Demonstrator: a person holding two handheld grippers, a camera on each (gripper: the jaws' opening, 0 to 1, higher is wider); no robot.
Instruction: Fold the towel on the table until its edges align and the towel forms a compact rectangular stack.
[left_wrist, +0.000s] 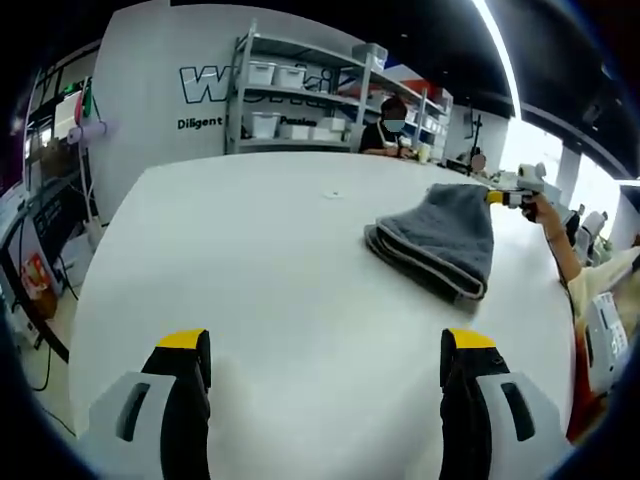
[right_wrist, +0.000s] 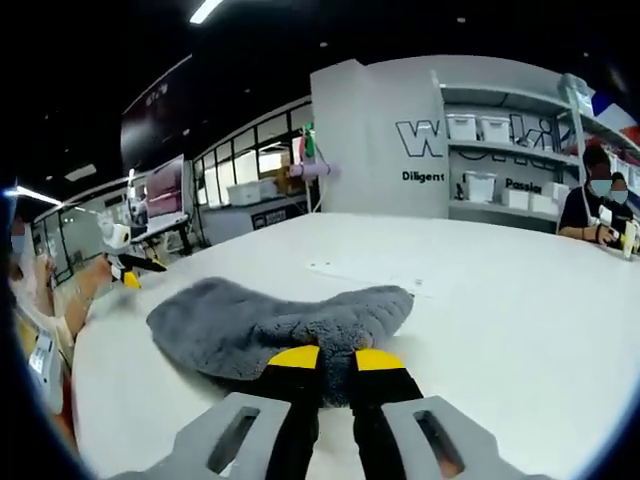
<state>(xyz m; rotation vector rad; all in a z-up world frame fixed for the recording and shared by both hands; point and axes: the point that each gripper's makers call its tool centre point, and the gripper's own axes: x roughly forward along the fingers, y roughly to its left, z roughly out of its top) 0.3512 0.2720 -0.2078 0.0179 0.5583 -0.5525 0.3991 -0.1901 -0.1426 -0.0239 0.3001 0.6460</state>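
Observation:
A grey towel (left_wrist: 440, 240) lies folded in a loose, thick heap on the white round table (left_wrist: 280, 260). My left gripper (left_wrist: 328, 350) hovers open over bare tabletop, well short of the towel, which sits ahead and to its right. In the left gripper view the right gripper (left_wrist: 512, 192) is at the towel's far corner, held by a hand. In the right gripper view the towel (right_wrist: 250, 325) spreads ahead, and my right gripper (right_wrist: 335, 362) has its yellow-tipped jaws pinched together on the towel's near edge. The left gripper (right_wrist: 125, 268) shows beyond the towel at the left.
Metal shelves (left_wrist: 300, 95) with white bins stand behind the table against a lettered wall. Two seated people (left_wrist: 392, 125) are at the table's far side. The table edge (left_wrist: 95, 260) curves along the left, with a cluttered floor beyond it.

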